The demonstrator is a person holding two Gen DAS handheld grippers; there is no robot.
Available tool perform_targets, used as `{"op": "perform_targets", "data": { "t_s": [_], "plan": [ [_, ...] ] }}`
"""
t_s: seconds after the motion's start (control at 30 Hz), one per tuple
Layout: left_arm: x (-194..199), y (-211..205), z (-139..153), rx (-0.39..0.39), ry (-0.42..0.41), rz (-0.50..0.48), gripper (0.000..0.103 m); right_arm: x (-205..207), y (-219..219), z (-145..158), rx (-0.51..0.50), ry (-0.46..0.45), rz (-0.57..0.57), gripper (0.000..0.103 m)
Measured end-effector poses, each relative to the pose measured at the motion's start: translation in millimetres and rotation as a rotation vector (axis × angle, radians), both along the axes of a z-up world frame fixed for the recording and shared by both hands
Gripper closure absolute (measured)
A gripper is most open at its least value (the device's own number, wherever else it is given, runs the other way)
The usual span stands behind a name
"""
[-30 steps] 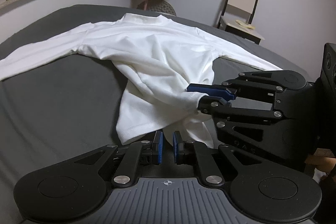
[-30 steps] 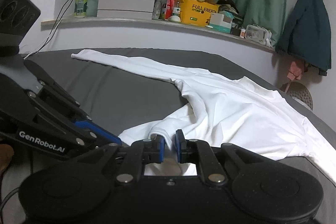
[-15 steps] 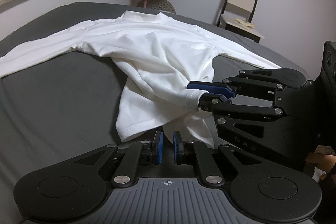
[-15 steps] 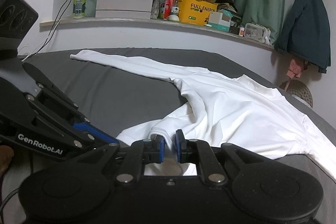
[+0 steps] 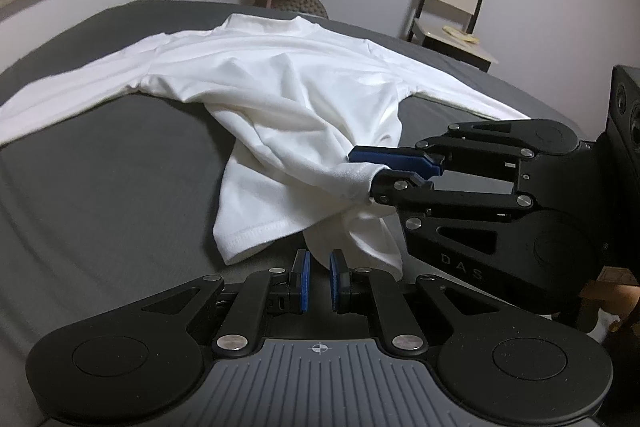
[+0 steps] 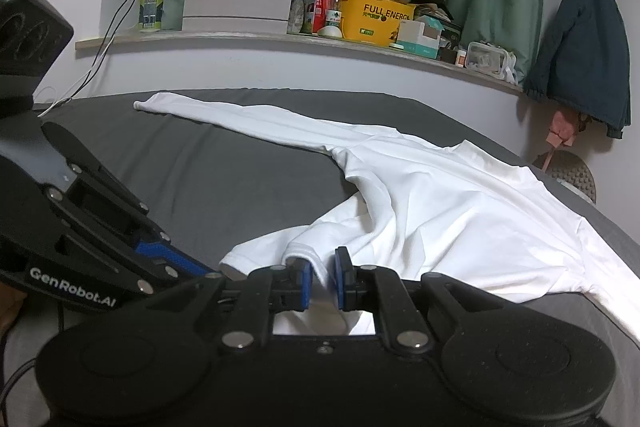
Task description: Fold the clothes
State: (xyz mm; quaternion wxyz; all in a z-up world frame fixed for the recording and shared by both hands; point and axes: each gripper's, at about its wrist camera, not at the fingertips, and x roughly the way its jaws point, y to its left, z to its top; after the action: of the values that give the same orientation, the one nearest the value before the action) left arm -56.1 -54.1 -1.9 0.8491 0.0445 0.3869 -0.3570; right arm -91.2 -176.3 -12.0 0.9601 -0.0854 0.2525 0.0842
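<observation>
A white long-sleeved shirt [image 5: 280, 99] lies on a dark grey bed [image 5: 100, 187], sleeves spread out to both sides, its lower part bunched toward me. My right gripper [image 5: 362, 169] is shut on the shirt's hem and lifts a fold of it; it also shows in the right wrist view [image 6: 320, 281] with the hem [image 6: 304, 251] between its blue pads. My left gripper [image 5: 318, 279] has its blue pads a little apart, with white cloth just ahead of them; it also shows in the right wrist view [image 6: 200, 269].
A shelf [image 6: 280, 39] along the wall carries a laptop, a can, a yellow box and clutter. A dark jacket [image 6: 580, 39] hangs at the right. A chair [image 5: 452, 7] stands beyond the bed's far corner.
Both grippers have drawn back slightly toward the near edge, pulling the bunched hem with them. The grip on the hem is unchanged.
</observation>
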Motion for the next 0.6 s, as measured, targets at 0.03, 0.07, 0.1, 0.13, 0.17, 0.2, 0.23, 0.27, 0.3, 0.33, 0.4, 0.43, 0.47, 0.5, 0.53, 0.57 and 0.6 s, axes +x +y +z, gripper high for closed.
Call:
{"op": "perform_targets", "data": {
  "t_s": [0.03, 0.07, 0.1, 0.13, 0.17, 0.2, 0.23, 0.27, 0.3, 0.33, 0.4, 0.43, 0.47, 0.5, 0.53, 0.57, 0.6],
  "plan": [
    [0.0, 0.2, -0.1, -0.001, 0.002, 0.0, 0.094, 0.1, 0.0, -0.1, 0.0, 0.001, 0.0, 0.092],
    [0.0, 0.4, -0.3, -0.003, 0.003, -0.001, 0.094, 0.2, 0.0, -0.2, -0.001, 0.002, 0.0, 0.092],
    [0.0, 0.6, -0.4, -0.004, 0.005, -0.001, 0.094, 0.1, 0.2, -0.2, -0.002, 0.001, -0.001, 0.092],
    [0.0, 0.8, -0.5, -0.005, 0.007, -0.002, 0.094, 0.1, 0.5, -0.1, -0.004, 0.0, -0.001, 0.092],
    [0.0, 1.0, -0.7, -0.006, 0.008, -0.002, 0.094, 0.1, 0.9, 0.0, -0.008, -0.003, -0.001, 0.092],
    [0.0, 1.2, -0.8, -0.008, 0.01, -0.003, 0.094, 0.0, 1.2, 0.1, -0.011, -0.006, 0.0, 0.092],
    [0.0, 1.4, -0.9, -0.009, 0.012, -0.003, 0.094, -0.2, 1.5, 0.4, -0.014, -0.01, 0.0, 0.092],
    [0.1, 1.8, -0.6, -0.015, 0.012, -0.006, 0.094, -0.6, 1.7, 0.7, -0.016, -0.014, 0.0, 0.092],
    [0.2, 2.2, -0.2, -0.022, 0.012, -0.01, 0.094, -1.3, 1.8, 1.0, -0.019, -0.019, 0.001, 0.092],
    [0.3, 2.6, 0.1, -0.029, 0.012, -0.013, 0.094, -1.7, 1.7, 1.3, -0.02, -0.022, 0.002, 0.092],
    [0.5, 3.4, 0.9, -0.042, 0.012, -0.02, 0.094, -2.2, 1.4, 2.0, -0.017, -0.03, 0.003, 0.092],
    [0.6, 3.8, 1.3, -0.049, 0.012, -0.024, 0.094, -2.6, 1.0, 2.8, -0.012, -0.035, 0.004, 0.092],
    [0.7, 4.2, 1.7, -0.056, 0.012, -0.027, 0.094, -3.0, 0.7, 3.6, -0.007, -0.039, 0.005, 0.092],
    [0.8, 4.6, 2.1, -0.062, 0.013, -0.031, 0.094, -3.5, 0.3, 4.5, -0.001, -0.045, 0.006, 0.092],
    [0.9, 5.0, 2.5, -0.069, 0.013, -0.035, 0.094, -4.4, -0.4, 6.0, 0.01, -0.053, 0.009, 0.093],
    [1.0, 5.4, 2.9, -0.076, 0.013, -0.038, 0.094, -5.4, -1.0, 7.4, 0.021, -0.061, 0.012, 0.093],
    [1.1, 5.8, 3.3, -0.083, 0.013, -0.042, 0.094, -6.4, -2.2, 9.3, 0.042, -0.068, 0.017, 0.093]
  ]
}}
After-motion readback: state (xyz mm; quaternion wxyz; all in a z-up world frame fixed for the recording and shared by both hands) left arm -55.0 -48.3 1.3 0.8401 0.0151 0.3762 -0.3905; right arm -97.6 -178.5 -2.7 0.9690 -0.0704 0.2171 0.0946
